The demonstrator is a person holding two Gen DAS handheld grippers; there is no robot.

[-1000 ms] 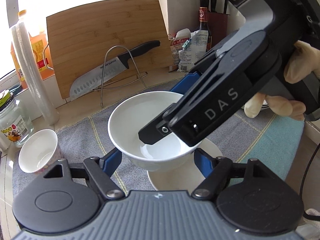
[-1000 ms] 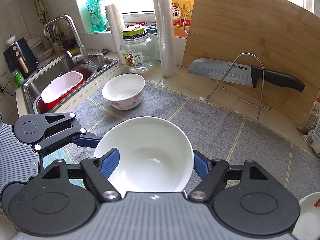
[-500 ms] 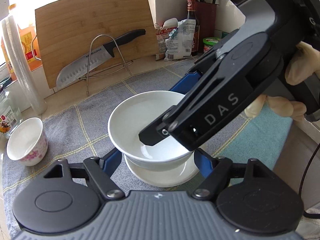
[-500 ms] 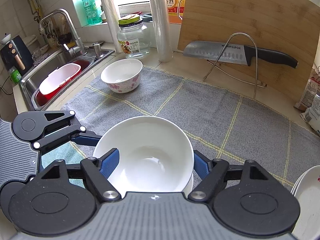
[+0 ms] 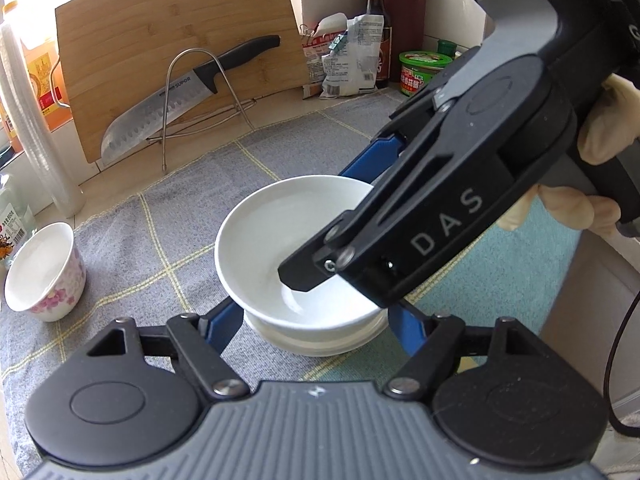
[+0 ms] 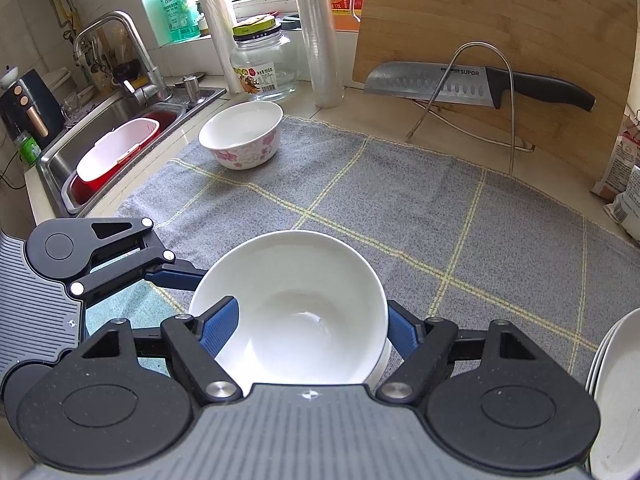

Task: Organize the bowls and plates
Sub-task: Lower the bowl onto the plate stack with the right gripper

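A plain white bowl (image 5: pixel 288 240) sits between the blue fingers of both grippers, low over a small white plate (image 5: pixel 316 344) on the grey checked cloth. My left gripper (image 5: pixel 312 312) is shut on the bowl's sides. My right gripper (image 6: pixel 312 320) is shut on the same bowl (image 6: pixel 296 304) from the other side; its black body (image 5: pixel 460 208) covers the bowl's right rim. A floral bowl (image 5: pixel 44 272) stands alone at the left, also in the right wrist view (image 6: pixel 242 134). A stack of white plates (image 6: pixel 616 392) shows at the right edge.
A cutting board (image 6: pixel 500 40) with a knife (image 6: pixel 460 84) on a wire stand (image 6: pixel 472 92) lines the back. A glass jar (image 6: pixel 262 64), film rolls and bottles stand near the sink (image 6: pixel 112 148). Packets and a sauce bottle (image 5: pixel 376 32) sit at back right.
Both grippers have carried the white bowl down and toward the counter's front edge; it now sits low over the small plate. The floral bowl has not moved.
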